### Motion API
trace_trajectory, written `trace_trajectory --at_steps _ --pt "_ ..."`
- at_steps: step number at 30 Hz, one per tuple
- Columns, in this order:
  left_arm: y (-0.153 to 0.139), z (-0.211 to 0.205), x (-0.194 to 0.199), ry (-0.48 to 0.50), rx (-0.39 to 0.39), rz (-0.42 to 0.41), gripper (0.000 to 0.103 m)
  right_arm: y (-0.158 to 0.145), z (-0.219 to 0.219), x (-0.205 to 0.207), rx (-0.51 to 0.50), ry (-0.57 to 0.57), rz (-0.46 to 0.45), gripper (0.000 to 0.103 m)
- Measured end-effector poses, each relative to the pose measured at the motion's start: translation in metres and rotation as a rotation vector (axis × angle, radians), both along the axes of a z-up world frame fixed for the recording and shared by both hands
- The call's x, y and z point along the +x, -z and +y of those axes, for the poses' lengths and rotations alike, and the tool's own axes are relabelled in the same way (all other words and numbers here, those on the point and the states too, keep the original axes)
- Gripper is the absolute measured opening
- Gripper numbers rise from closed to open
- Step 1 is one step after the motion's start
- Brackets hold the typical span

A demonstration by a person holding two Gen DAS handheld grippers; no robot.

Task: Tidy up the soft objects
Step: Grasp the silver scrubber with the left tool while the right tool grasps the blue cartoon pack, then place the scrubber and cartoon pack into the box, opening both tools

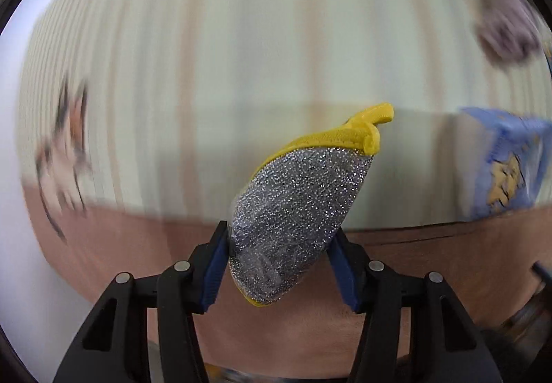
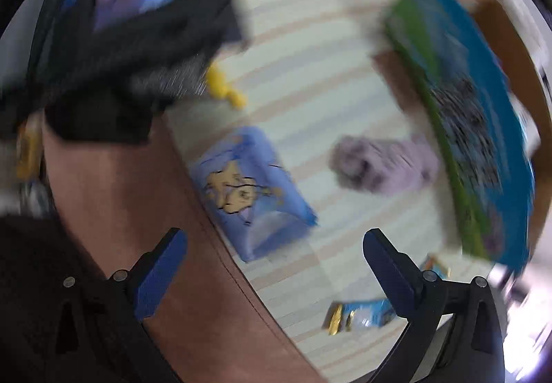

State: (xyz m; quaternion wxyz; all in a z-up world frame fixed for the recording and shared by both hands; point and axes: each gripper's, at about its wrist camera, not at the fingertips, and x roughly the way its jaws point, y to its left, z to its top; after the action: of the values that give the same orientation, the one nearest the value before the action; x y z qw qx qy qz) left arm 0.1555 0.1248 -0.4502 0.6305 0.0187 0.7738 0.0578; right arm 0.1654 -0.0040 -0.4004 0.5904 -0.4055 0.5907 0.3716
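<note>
Left tool [image 1: 279,262] pinches a yellow-edged, silver glittery scouring pad [image 1: 296,207] above the striped cloth-covered counter [image 1: 224,55]. Right tool [image 2: 276,265] spread wide, holding nothing, over a blue printed pouch [image 2: 255,189].

Left wrist view: mounted behind the left hand-held gripper [image 1: 277,258]; looking forward along its fingers; close above the striped cloth [image 1: 220,72] on the brown surface [image 1: 431,265], tilted down at it; background blurred

Right wrist view: mounted behind the right hand-held gripper [image 2: 274,265]; looking down from higher up, rolled so the cloth stripes run diagonally; heavily blurred

Shared: same striped cloth; blue cartoon pouch [image 1: 507,165] at the left view's right edge, near centre [image 2: 252,189] in the right view; mauve soft bundle [image 1: 503,27] upper right in the left view, right of centre [image 2: 383,165] in the right view
</note>
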Motion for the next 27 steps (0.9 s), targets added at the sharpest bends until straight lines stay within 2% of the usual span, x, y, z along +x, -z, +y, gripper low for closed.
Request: trace_trajectory --at_steps 3,5,8,10,11,12,14,16,17,19,20,22,24,27 --pt "0.003 0.024 -0.017 -0.149 -0.047 -0.001 0.052 0.018 0.014 -0.006 -0.028 -0.074 0.032 0.103" --pt "0.004 0.032 -0.024 -0.202 -0.073 0.002 0.052 0.033 0.022 -0.010 -0.053 -0.119 0.032 0.103" --pt "0.003 0.037 -0.027 -0.240 -0.082 0.000 0.052 0.061 0.031 -0.010 -0.135 -0.151 0.018 0.103" --pt "0.003 0.035 -0.027 -0.245 -0.073 -0.002 0.052 0.079 0.032 -0.004 -0.177 -0.119 0.024 0.103" --pt "0.003 0.037 -0.027 -0.245 -0.072 -0.004 0.052 0.084 0.030 0.004 -0.184 -0.069 0.040 0.102" --pt "0.003 0.037 -0.027 -0.245 -0.074 -0.006 0.052 0.087 0.026 0.012 -0.175 0.000 0.064 0.094" --pt "0.006 0.031 -0.030 -0.241 -0.074 -0.011 0.052 0.083 0.012 0.038 -0.118 0.226 0.123 0.090" --pt "0.008 0.019 -0.027 -0.228 -0.074 -0.026 0.052 0.081 -0.019 0.064 -0.090 0.551 0.215 0.086" --pt "0.006 0.014 -0.024 -0.221 -0.073 -0.037 0.052 0.081 -0.038 0.074 -0.050 0.709 0.291 0.086" --pt "0.003 0.016 -0.020 -0.209 -0.075 -0.047 0.052 0.079 -0.064 0.086 0.052 0.903 0.391 0.087" --pt "0.002 0.013 -0.017 -0.207 -0.079 -0.047 0.052 0.076 -0.074 0.089 0.077 0.956 0.405 0.087" --pt "0.003 0.006 -0.009 -0.198 -0.083 -0.045 0.052 0.069 -0.083 0.092 0.085 0.981 0.366 0.090" --pt "0.005 0.002 -0.005 -0.181 -0.079 -0.044 0.052 0.063 -0.082 0.094 0.102 0.951 0.327 0.092" --pt "0.006 -0.005 0.001 -0.154 -0.061 -0.045 0.052 0.063 -0.070 0.086 0.052 0.883 0.281 0.092"
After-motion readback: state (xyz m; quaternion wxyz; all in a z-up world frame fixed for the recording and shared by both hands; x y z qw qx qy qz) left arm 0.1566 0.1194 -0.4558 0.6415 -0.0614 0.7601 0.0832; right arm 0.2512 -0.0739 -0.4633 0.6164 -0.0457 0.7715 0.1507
